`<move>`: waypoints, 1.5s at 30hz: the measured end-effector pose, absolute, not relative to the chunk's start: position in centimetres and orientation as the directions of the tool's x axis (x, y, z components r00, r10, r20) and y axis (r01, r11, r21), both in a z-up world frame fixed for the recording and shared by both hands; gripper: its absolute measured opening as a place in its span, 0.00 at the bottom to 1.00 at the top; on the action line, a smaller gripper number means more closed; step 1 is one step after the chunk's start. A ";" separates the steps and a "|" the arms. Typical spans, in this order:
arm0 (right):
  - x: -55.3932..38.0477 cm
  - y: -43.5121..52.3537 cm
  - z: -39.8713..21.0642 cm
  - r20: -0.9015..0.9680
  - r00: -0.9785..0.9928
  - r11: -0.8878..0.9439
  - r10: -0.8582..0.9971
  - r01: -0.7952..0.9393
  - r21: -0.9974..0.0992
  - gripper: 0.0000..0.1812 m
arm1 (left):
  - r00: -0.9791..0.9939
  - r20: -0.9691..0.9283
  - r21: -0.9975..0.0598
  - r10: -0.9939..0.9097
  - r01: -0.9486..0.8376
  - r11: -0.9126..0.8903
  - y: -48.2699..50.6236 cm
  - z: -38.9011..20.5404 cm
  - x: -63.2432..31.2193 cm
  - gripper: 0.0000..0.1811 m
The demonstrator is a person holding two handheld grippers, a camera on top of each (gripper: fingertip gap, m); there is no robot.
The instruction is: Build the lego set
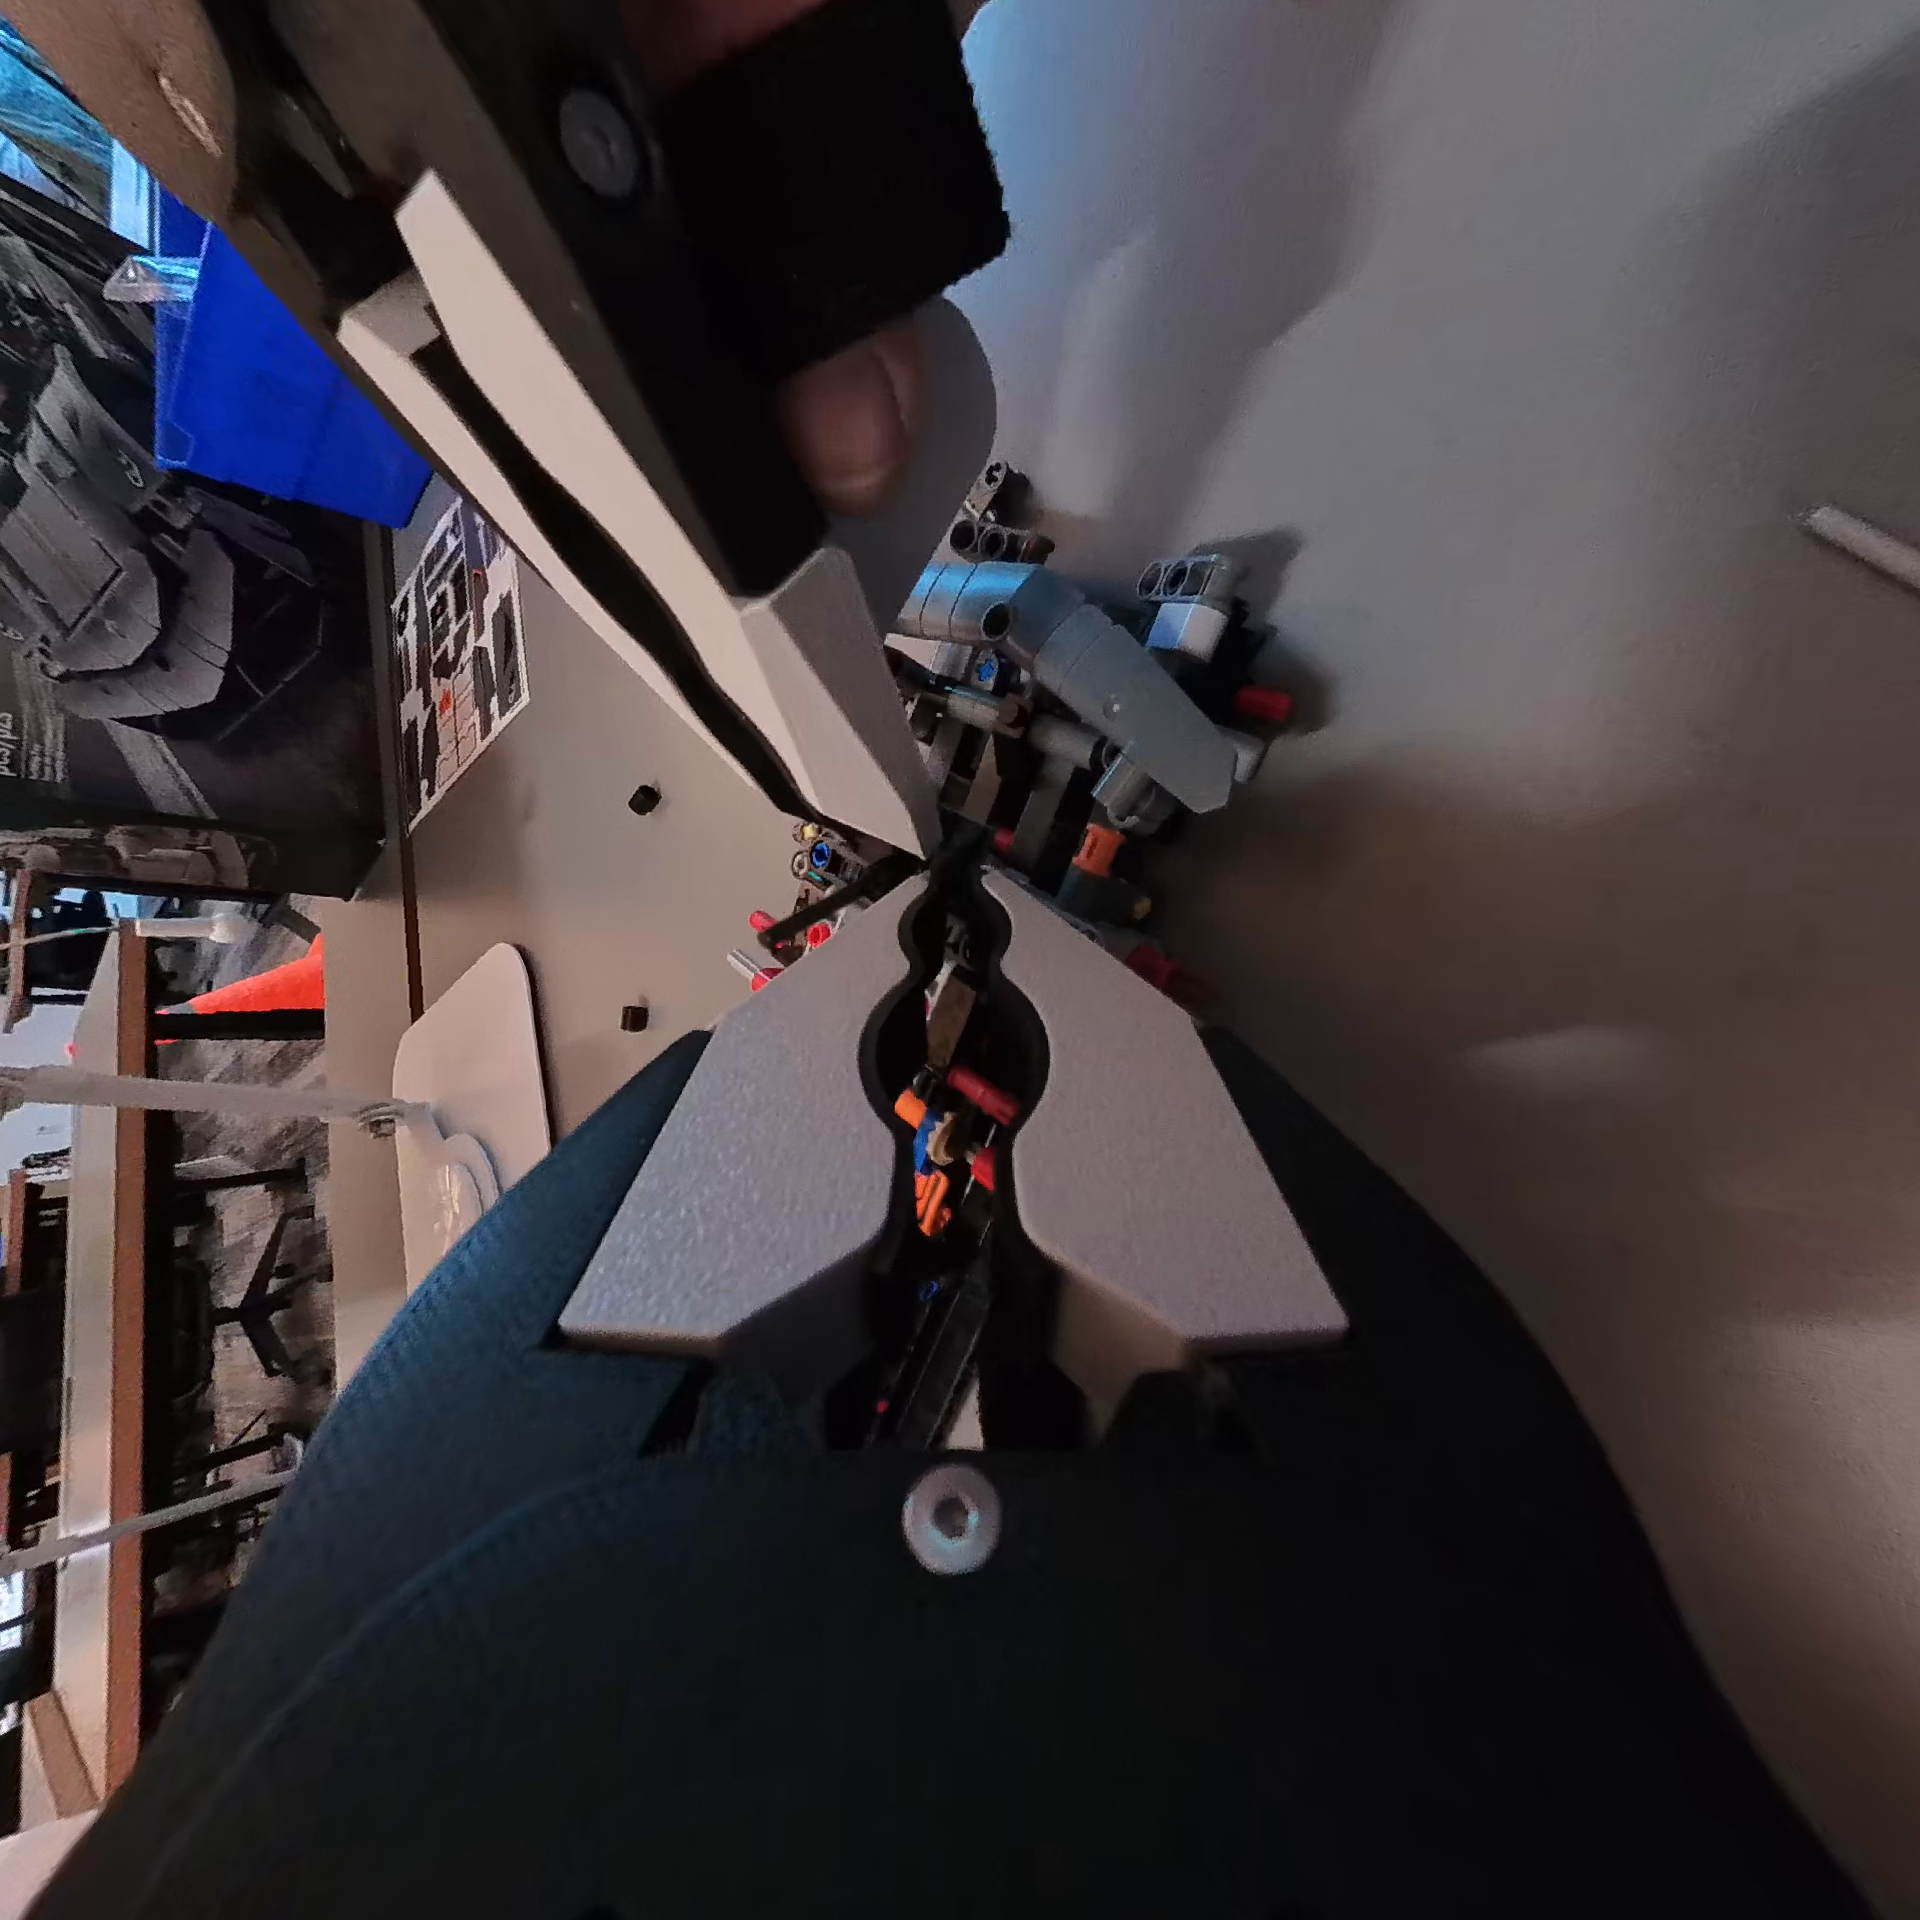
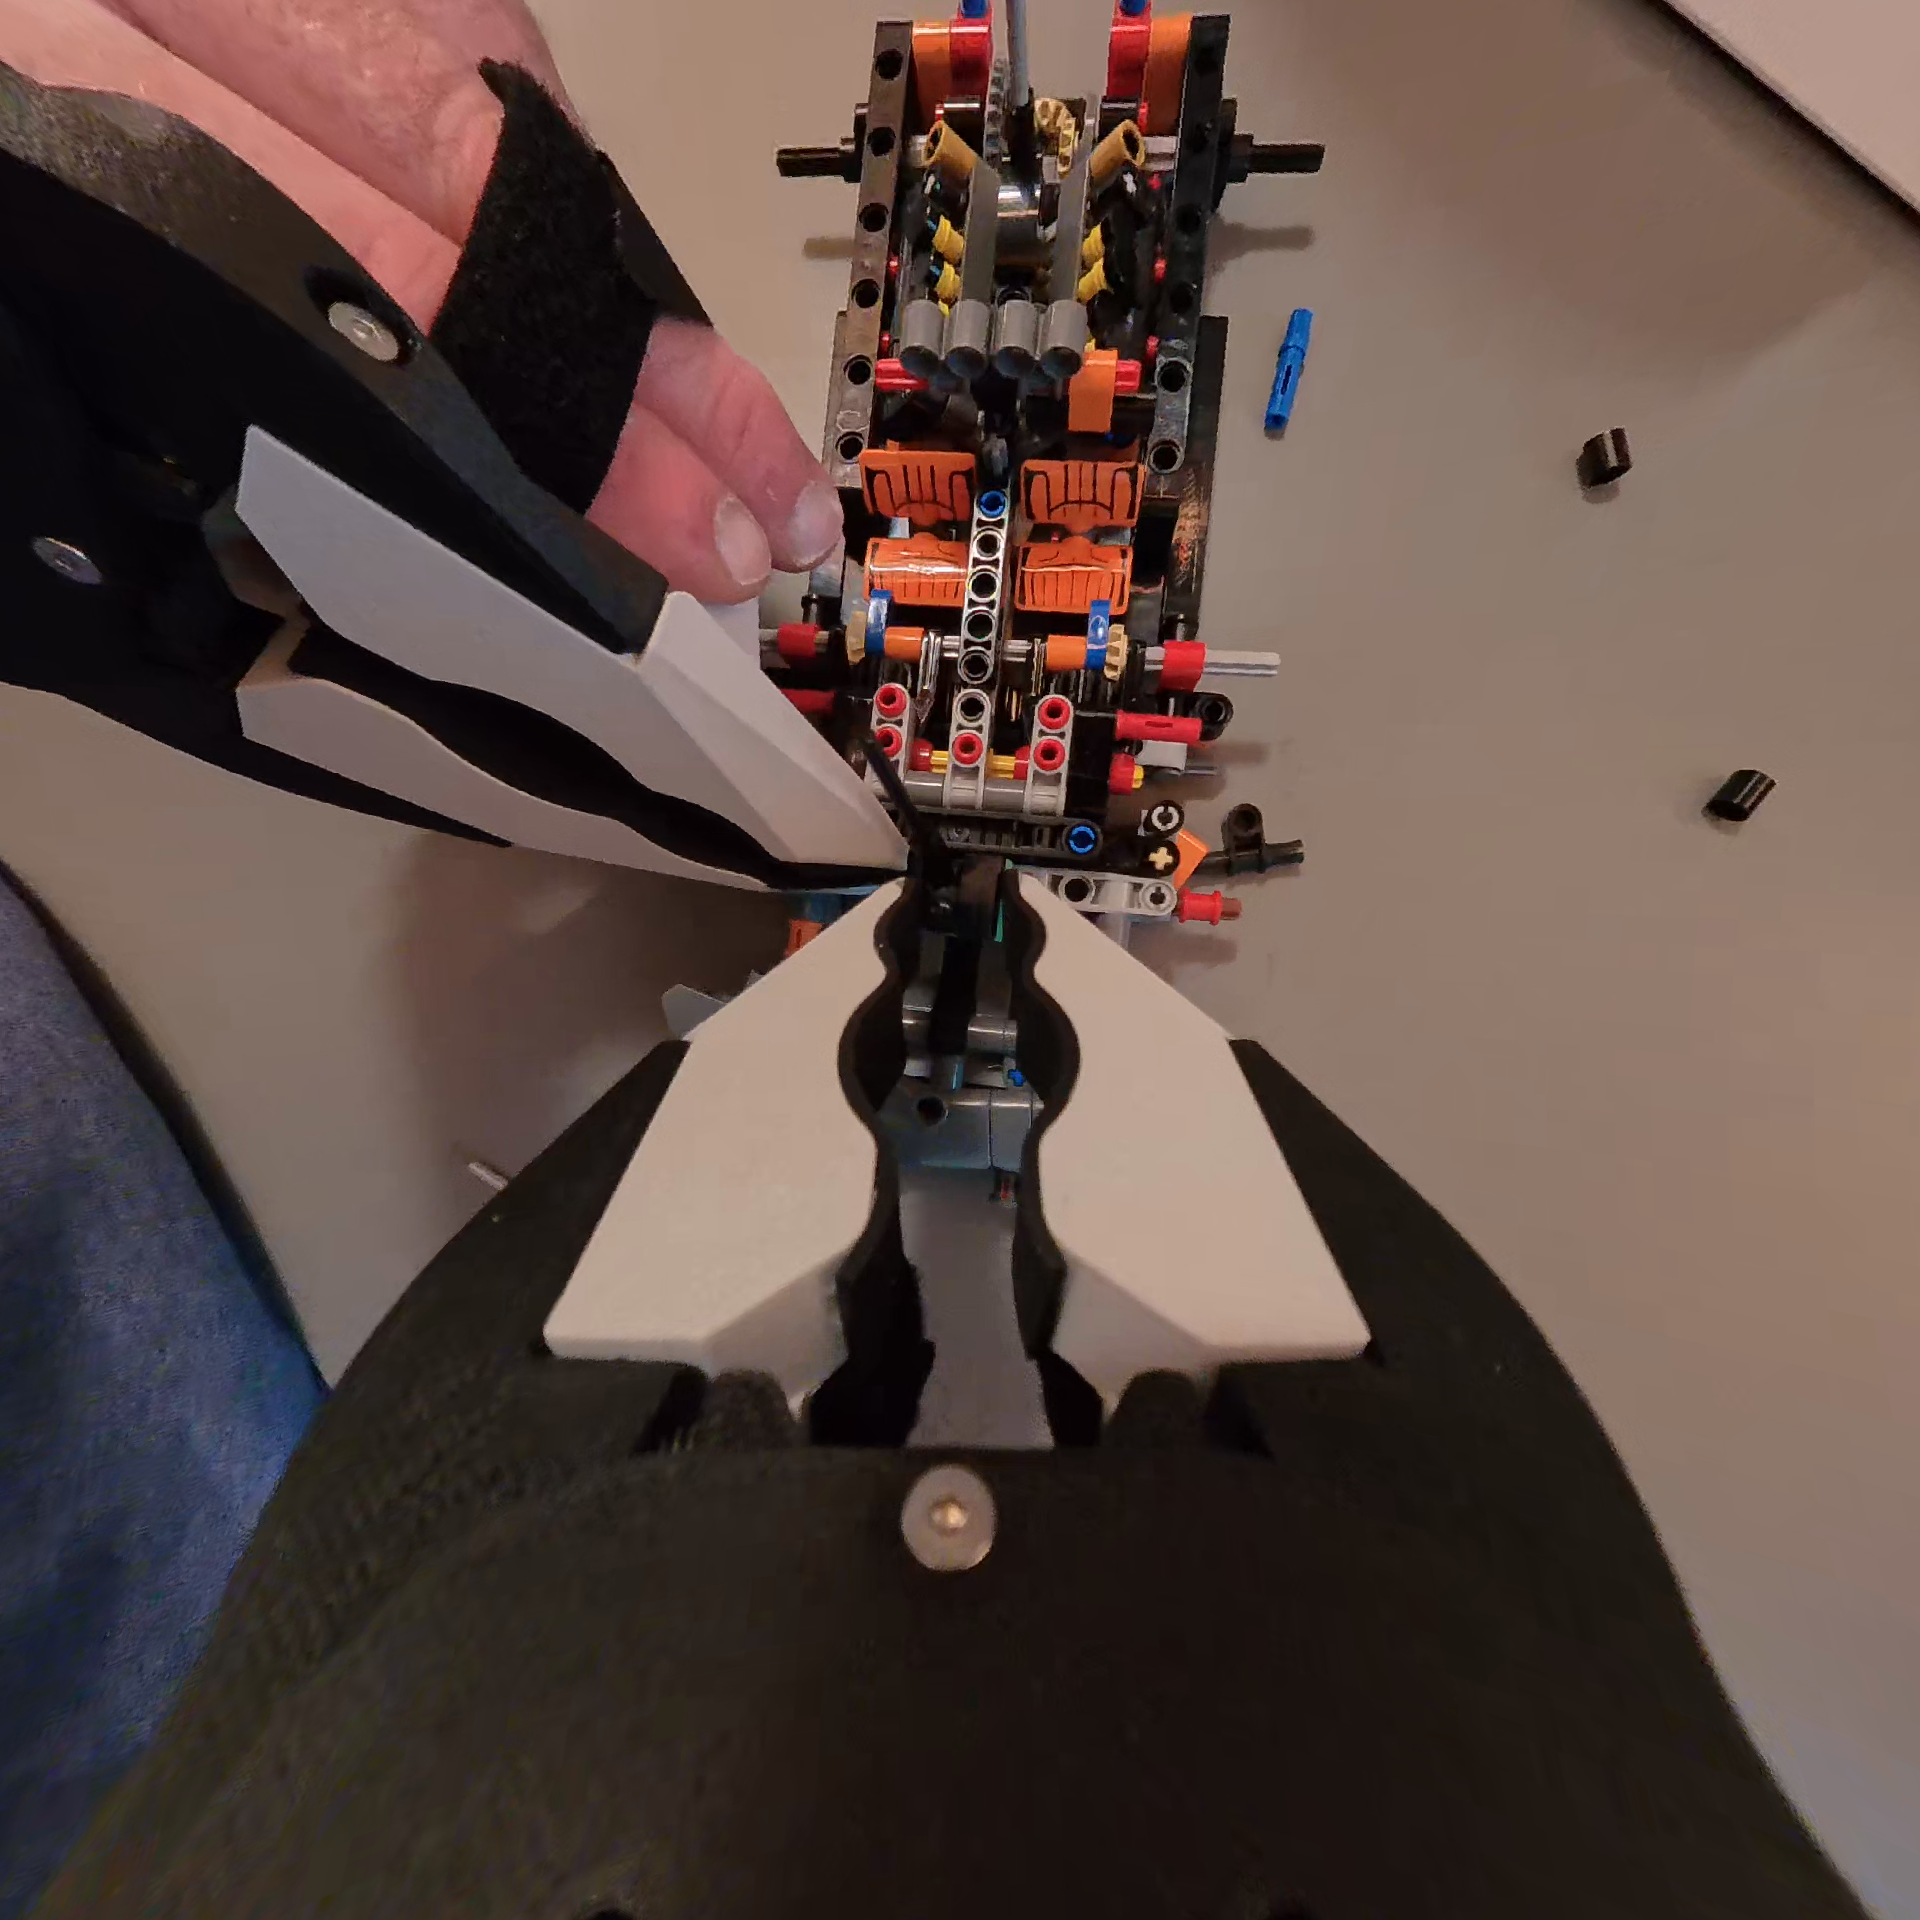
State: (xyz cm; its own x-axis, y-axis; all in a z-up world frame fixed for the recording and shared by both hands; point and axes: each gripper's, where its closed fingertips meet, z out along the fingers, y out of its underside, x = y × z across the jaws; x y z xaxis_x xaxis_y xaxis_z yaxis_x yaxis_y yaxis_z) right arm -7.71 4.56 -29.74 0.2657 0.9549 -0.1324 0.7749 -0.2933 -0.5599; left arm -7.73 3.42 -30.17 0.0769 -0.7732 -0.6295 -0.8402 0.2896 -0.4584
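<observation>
You are pinching a thin black piece with both the left gripper and right gripper nearly closed on it, at the near end of the lego chassis lying mid-table, so be steadying it squarely while seating.

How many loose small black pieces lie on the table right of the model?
2: one near the blue pin, one nearer the camera. Others may be hidden.

The pale worktop carries the lego chassis, a blue pin and two small black pieces.
</observation>
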 end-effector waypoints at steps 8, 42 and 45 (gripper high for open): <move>-6.9 5.4 -29.2 -0.149 0.277 -0.311 0.949 0.762 -0.568 0.01 | 0.068 -0.632 -0.444 -0.772 -0.848 0.289 3.6 -30.2 -7.7 0.00; -7.4 5.3 -29.8 -0.064 0.266 -0.257 0.962 0.799 -0.543 0.01 | 0.106 -0.592 -0.469 -0.799 -0.852 0.235 3.4 -30.2 -7.6 0.03; -7.3 4.8 -29.4 -0.065 0.260 -0.250 0.964 0.786 -0.566 0.06 | 0.134 -0.581 -0.503 -0.803 -0.834 0.226 3.1 -29.6 -7.8 0.06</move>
State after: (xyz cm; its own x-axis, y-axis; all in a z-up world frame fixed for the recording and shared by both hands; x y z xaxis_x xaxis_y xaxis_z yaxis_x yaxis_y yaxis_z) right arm -7.27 4.85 -29.39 0.2596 0.9635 -0.0650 0.7857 -0.2499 -0.5658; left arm -7.76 3.09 -29.57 0.1335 -0.8028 -0.5811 -0.8341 0.2256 -0.5034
